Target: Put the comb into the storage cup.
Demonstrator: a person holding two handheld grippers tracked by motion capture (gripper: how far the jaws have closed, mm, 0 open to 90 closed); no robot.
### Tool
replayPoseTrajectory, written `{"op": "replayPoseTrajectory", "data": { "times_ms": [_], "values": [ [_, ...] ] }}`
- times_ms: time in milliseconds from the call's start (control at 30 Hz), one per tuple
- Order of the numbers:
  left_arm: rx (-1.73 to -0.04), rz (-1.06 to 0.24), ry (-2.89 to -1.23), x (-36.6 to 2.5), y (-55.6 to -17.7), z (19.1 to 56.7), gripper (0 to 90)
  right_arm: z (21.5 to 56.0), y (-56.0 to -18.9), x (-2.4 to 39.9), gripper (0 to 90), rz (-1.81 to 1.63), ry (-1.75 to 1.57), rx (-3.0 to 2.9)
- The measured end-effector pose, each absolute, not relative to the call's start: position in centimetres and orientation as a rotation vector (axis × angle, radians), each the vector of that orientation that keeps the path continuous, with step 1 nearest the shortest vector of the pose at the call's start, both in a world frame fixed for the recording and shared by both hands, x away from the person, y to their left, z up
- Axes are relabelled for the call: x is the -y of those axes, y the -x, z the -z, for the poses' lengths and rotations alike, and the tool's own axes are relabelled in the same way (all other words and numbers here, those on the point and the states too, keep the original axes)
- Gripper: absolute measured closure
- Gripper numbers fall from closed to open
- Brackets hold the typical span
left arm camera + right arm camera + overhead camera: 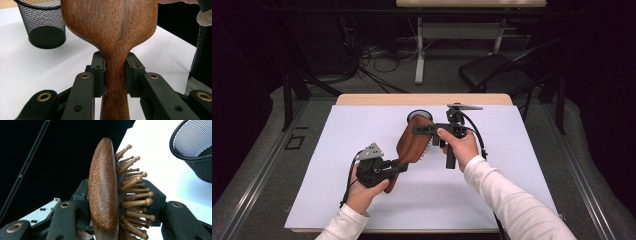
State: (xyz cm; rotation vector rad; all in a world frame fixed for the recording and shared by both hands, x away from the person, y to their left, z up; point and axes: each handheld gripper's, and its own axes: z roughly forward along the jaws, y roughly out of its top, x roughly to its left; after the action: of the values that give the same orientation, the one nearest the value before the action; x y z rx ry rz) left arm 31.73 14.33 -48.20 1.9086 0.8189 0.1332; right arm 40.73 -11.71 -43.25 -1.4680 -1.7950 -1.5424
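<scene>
Now | handover: left hand-held gripper [399,165] pinches hairbrush [412,142] handle, right hand-held gripper [418,129] clamps its head | next, we release 1.

Both grippers' fingers [100,72] clamped, hands apart.

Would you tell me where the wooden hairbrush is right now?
In the high view the hairbrush is mid-table, held between the left gripper and right gripper, beside the mesh cup.

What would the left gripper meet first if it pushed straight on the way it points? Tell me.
The left gripper already grips the wooden hairbrush by its handle; beyond the brush head, probably the right gripper, though depth is unclear.
</scene>
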Motion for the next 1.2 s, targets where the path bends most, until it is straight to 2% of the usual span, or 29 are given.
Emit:
{"op": "replayPoseTrajectory", "data": {
  "times_ms": [1200],
  "values": [
    [-0.826, -0.131, -1.896, -14.35, -31.81, 48.41, 69.5, 43.49, -40.84, 11.91, 49.9, 1.521, 1.476, 1.758]
  ]
}}
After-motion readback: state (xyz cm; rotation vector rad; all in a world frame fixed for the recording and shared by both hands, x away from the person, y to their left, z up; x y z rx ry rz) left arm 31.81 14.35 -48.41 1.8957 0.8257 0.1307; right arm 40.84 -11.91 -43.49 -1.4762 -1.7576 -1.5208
